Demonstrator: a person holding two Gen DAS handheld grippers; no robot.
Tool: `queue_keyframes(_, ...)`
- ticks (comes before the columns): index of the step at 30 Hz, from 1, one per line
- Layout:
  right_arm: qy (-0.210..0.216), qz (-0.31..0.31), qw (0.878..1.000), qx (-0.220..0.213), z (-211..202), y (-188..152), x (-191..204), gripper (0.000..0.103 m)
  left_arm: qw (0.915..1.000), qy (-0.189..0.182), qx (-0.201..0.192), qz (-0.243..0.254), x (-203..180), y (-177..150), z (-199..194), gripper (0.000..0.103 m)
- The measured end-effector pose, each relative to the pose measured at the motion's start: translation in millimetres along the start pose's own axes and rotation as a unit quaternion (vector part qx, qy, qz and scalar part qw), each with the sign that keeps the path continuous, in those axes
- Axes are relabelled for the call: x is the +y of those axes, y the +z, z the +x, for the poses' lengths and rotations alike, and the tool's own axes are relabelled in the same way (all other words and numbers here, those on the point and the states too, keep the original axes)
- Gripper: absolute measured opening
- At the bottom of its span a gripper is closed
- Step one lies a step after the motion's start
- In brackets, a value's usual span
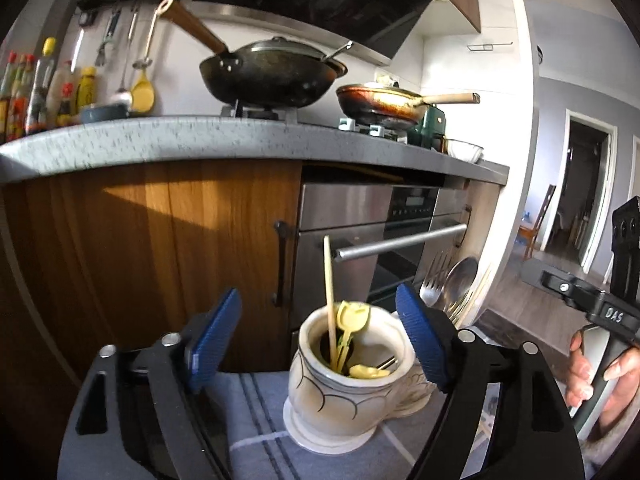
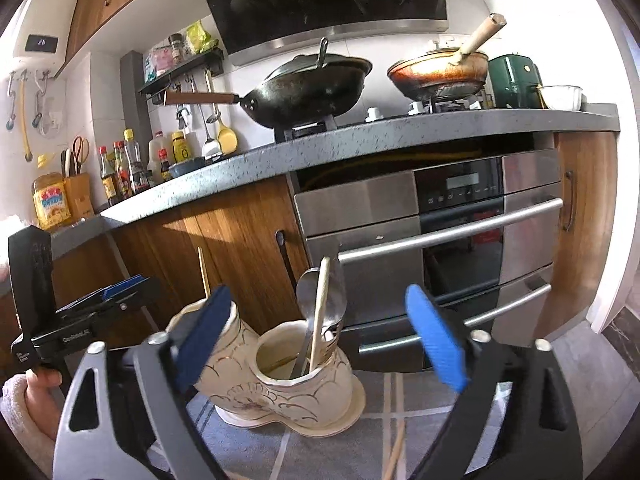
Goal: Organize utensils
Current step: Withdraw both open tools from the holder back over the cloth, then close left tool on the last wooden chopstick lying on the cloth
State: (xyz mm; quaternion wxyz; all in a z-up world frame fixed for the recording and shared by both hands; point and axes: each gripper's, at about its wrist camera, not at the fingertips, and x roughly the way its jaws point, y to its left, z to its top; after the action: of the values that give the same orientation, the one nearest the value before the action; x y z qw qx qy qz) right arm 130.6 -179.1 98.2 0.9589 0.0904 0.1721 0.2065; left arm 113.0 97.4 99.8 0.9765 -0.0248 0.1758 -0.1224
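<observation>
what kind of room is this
A home kitchen, most likely: a black wok and a frying pan sit on a gas stove, a built-in oven is set under the speckled countertop, and sauce bottles line the wall.

From my left wrist cam the second holder (image 1: 416, 384) is mostly hidden behind the front holder (image 1: 344, 384) and my own right blue pad (image 1: 422, 340), so I can't tell what's inside it, and the fork (image 1: 434, 280) and spoon (image 1: 460, 280) sticking up behind are cut off low by that pad. The right hand (image 1: 596, 376) runs off the picture's right edge. On the right wrist cam the far-left holder (image 2: 192, 320) sits half behind a pad (image 2: 204, 336), and the bottle labels (image 2: 120, 176) are too small to read.
</observation>
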Motion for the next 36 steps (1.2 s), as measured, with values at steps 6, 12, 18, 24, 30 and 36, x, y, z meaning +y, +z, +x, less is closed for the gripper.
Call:
queue_keyframes(6, -0.038, -0.001, 0.999, 0.037, -25, -6, -19, 0.097, 0.9997, 0.020, 0.002, 0.014, -20, 5, -22, 0.097)
queue_keyframes(12, -0.090, 0.023, 0.988, 0.122, -38, -48, -46, 0.097, 0.9989, 0.003, 0.045, 0.015, -52, -20, -24, 0.098)
queue_keyframes(18, -0.108, 0.053, 0.974, 0.193, -34, -93, -63, 0.097, 0.9941, -0.043, 0.097, 0.019, -86, -55, -9, 0.098)
queue_keyframes(24, -0.119, 0.014, 0.970, 0.213, -20, -119, -67, 0.083, 0.9889, -0.069, 0.128, 0.032, -109, -84, 8, 0.098)
queue_keyframes(30, -0.109, -0.021, 0.964, 0.242, -4, -138, -73, 0.052, 0.9834, -0.074, 0.162, 0.039, -112, -108, 26, 0.098)
queue_keyframes(36, -0.085, -0.019, 0.963, 0.255, 6, -139, -80, 0.038, 0.9786, -0.083, 0.185, 0.037, -114, -120, 37, 0.098)
